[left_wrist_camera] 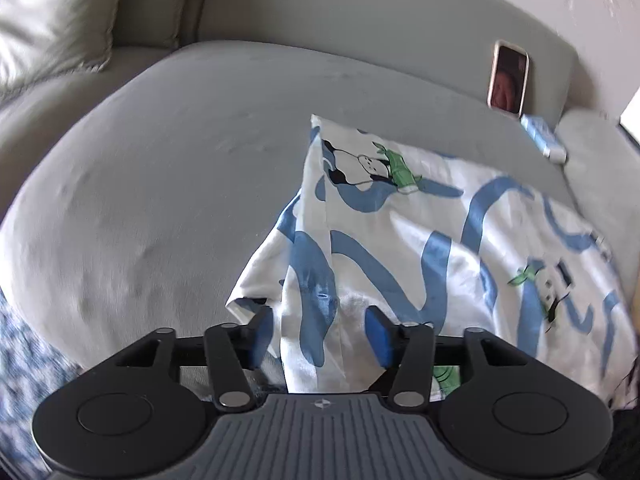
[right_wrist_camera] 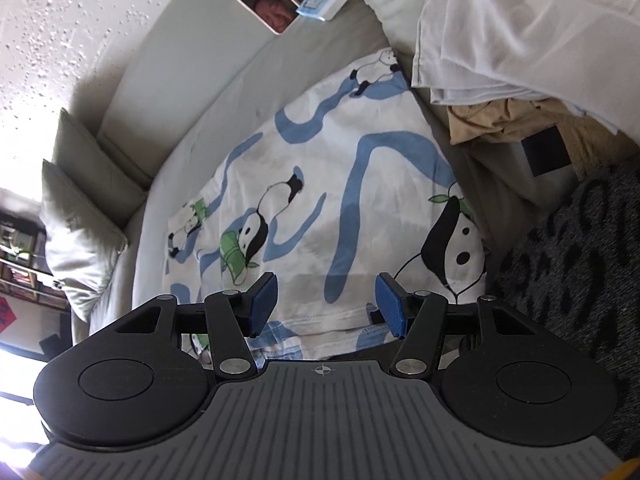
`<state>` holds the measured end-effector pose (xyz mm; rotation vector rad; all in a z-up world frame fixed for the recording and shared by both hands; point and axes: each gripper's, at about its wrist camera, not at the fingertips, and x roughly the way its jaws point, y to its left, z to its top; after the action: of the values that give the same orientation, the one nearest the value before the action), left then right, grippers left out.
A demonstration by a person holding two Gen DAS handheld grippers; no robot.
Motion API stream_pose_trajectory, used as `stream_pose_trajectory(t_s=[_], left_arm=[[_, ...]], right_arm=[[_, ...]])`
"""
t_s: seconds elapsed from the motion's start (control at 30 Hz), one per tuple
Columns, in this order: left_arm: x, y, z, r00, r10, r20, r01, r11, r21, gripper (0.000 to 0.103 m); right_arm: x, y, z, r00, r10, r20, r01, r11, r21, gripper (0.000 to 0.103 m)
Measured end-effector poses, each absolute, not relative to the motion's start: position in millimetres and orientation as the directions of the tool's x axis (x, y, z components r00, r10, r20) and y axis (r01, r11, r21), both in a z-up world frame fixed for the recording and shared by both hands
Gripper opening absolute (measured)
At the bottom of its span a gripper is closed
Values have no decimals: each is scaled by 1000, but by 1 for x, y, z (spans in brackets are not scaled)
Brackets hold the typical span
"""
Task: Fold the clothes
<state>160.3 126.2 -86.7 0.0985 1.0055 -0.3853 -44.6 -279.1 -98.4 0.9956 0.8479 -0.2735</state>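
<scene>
White cotton garment with blue swirls and panda print point(right_wrist_camera: 328, 184) lies flat on grey sofa seat cushion point(left_wrist_camera: 160, 160), partly folded, near edge toward camera. Left gripper point(left_wrist_camera: 320, 332) half open, raised fold of fabric between pads point(left_wrist_camera: 378, 336), contact not confirmed. Right gripper point(right_wrist_camera: 326, 304) half open over hem, nothing clamped. Advice: seat both grippers on matching edge points, close fully before lifting, carry fold across evenly, keep clear of phone in pale case point(left_wrist_camera: 508, 78) propped on backrest
</scene>
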Motion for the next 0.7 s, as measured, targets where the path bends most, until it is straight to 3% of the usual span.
stream_pose_trajectory(t_s=[0.17, 0.23, 0.27, 0.53, 0.67, 0.7], left_arm=[[170, 112, -95, 466, -239, -852, 414, 910, -29, 51], [174, 107, -98, 460, -236, -856, 444, 896, -8, 28], [177, 104, -99, 456, -236, -858, 456, 890, -2, 1], [199, 106, -67, 539, -245, -806, 482, 874, 56, 0], [212, 113, -72, 519, -185, -834, 461, 883, 91, 1], [215, 114, -78, 501, -167, -849, 457, 884, 96, 6]], right_arm=[[-39, -271, -98, 653, 190, -733, 540, 563, 626, 60], [-39, -270, -98, 650, 192, -735, 538, 567, 624, 60], [-39, -270, -99, 649, 191, -736, 540, 567, 623, 60], [-37, -270, -101, 648, 195, -736, 543, 560, 626, 60], [-32, -268, -102, 647, 204, -734, 535, 565, 628, 60], [-31, -267, -103, 647, 207, -734, 532, 566, 629, 60]])
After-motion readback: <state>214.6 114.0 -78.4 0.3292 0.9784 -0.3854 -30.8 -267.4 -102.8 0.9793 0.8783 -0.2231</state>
